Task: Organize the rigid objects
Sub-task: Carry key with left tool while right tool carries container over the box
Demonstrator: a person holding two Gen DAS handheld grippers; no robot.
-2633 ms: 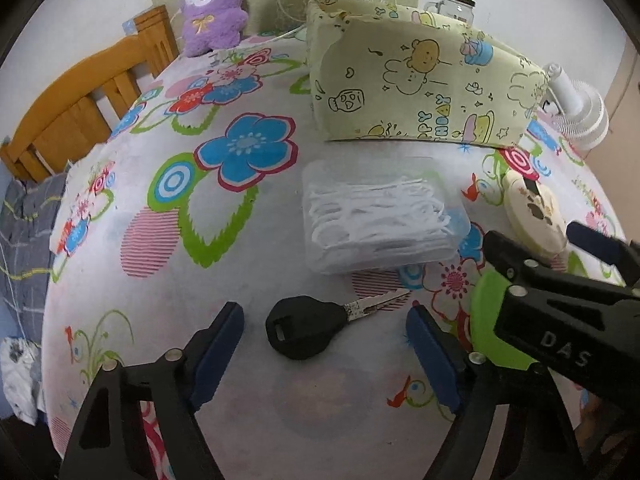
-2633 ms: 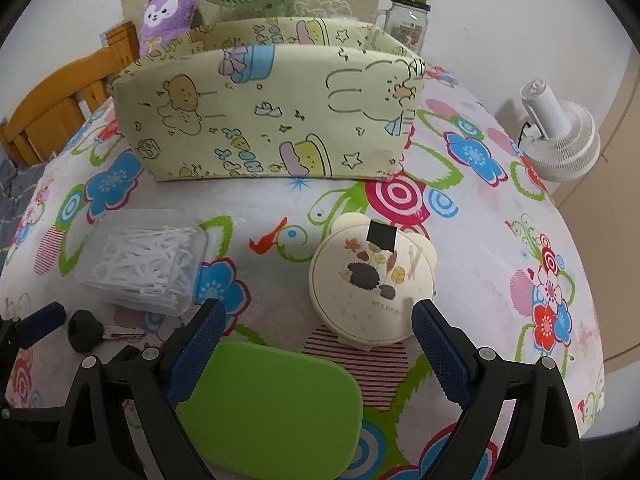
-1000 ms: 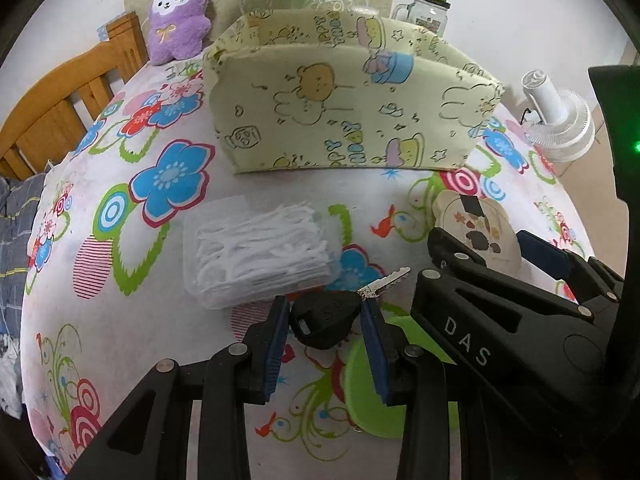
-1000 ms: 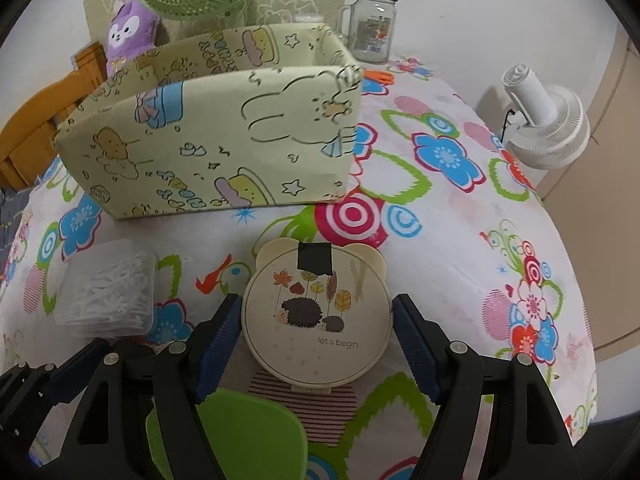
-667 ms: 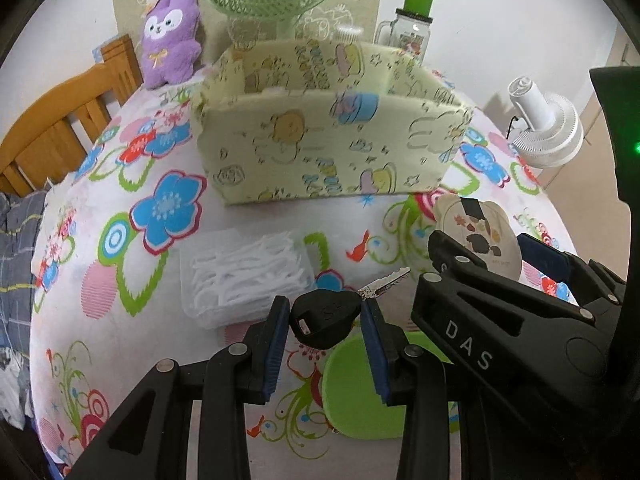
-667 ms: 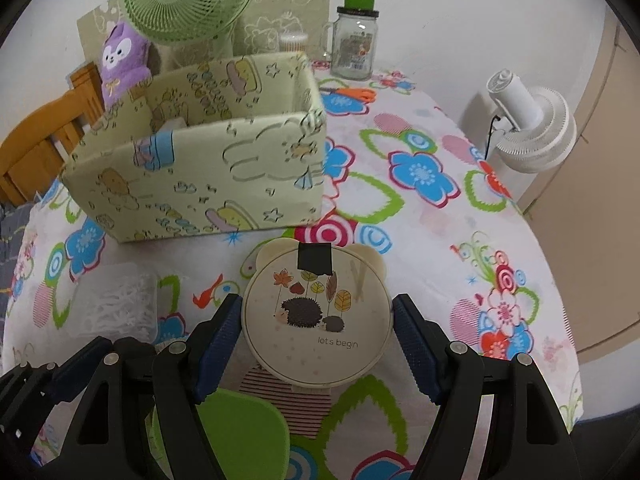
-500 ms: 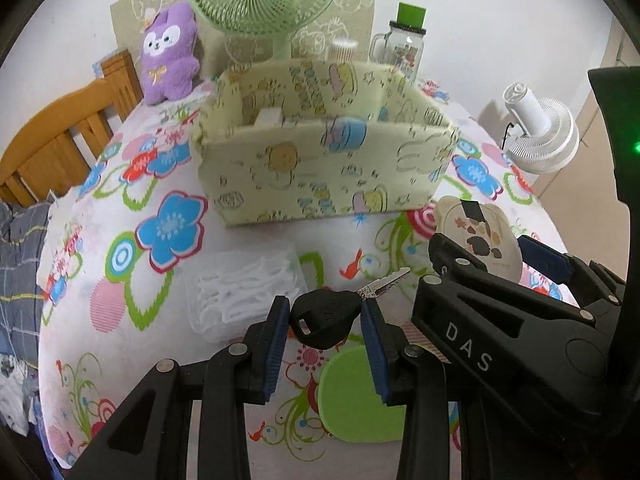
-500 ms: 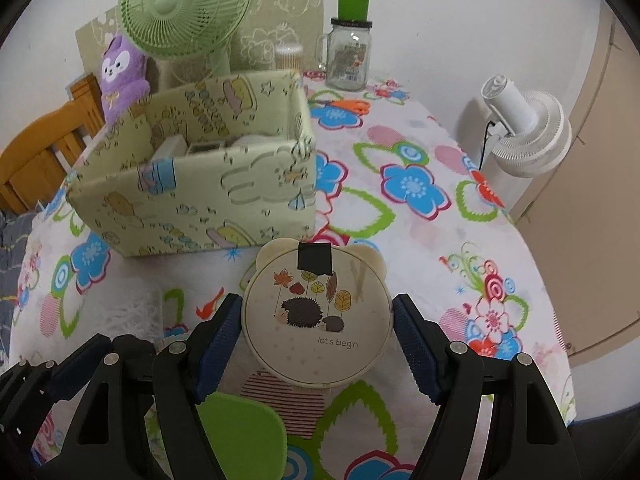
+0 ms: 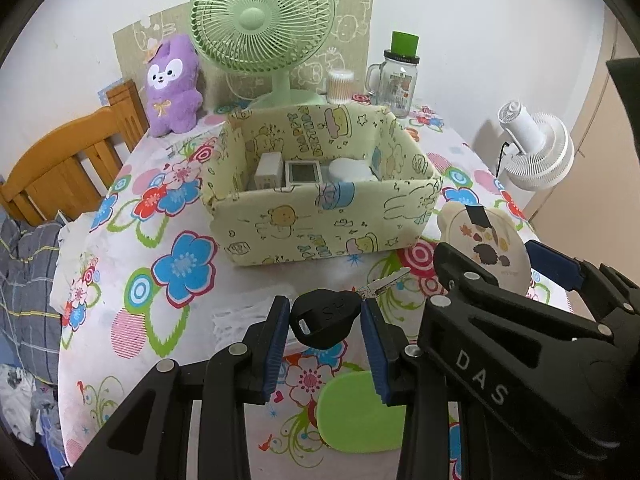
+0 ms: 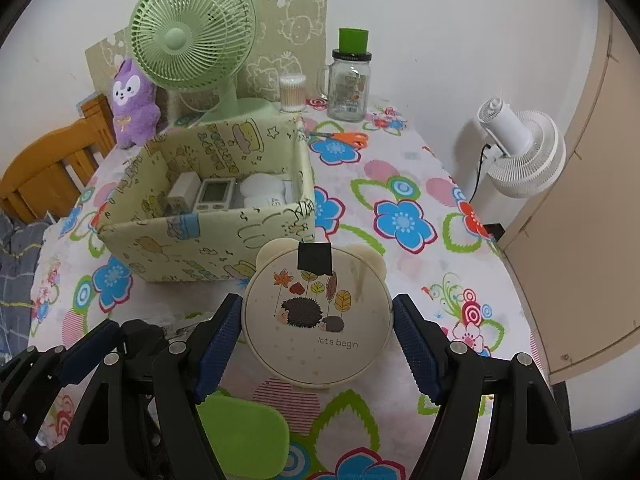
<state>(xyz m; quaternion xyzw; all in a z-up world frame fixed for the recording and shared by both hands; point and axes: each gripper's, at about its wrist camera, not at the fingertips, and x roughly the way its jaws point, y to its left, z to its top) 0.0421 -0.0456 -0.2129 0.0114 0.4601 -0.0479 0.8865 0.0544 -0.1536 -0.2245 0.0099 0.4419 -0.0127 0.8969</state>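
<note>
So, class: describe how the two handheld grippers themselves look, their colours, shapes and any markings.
Both the left gripper and the right gripper are black, angular plastic frames with two fingers lined by ribbed blue pads and studded with silver bolt heads. The right gripper's body carries white "DAS" lettering. No cables, hands or sleeves are visible.

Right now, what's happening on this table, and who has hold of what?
A person works two handheld grippers over a flowered tablecloth. The left gripper is clamped on the black head of a key, held off the table. The right gripper grips a round cream case with a hedgehog picture, also held off the table. Both hang in front of the open yellow fabric box, which already holds a few small white items. A green flat pad and a clear box of white picks remain on the table.
</note>
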